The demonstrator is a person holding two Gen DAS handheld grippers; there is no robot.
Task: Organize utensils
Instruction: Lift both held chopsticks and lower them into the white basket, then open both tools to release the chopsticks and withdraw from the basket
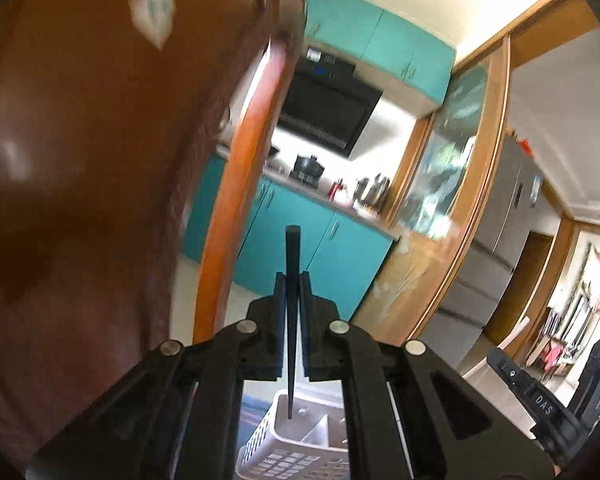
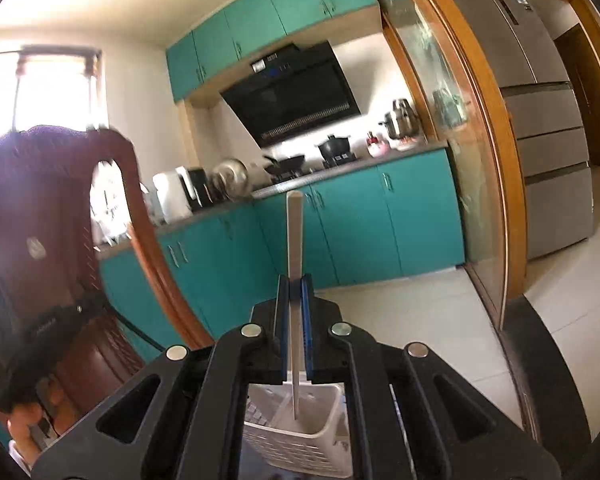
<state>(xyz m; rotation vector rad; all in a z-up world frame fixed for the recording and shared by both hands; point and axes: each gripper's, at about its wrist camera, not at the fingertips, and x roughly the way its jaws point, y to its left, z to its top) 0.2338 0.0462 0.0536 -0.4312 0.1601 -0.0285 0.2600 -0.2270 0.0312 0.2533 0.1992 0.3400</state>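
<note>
My left gripper (image 1: 292, 280) is shut on a black chopstick (image 1: 291, 264) and holds it upright, thin tip down. The tip hangs over a white slotted utensil basket (image 1: 278, 444) with dividers, seen below between the gripper's arms. My right gripper (image 2: 294, 280) is shut on a white chopstick (image 2: 295, 232), also upright with its tip pointing down. That tip sits over or just inside a compartment of the white basket (image 2: 320, 440). Part of the other gripper (image 1: 540, 400) shows at the lower right of the left wrist view.
A dark wooden chair back (image 1: 80, 160) fills the left of the left wrist view and shows in the right wrist view (image 2: 112, 208). Behind are teal cabinets (image 2: 360, 216), a worktop with pots (image 2: 332, 148), a range hood (image 2: 296, 96), a glass sliding door (image 2: 456, 152) and a grey fridge (image 2: 540, 120).
</note>
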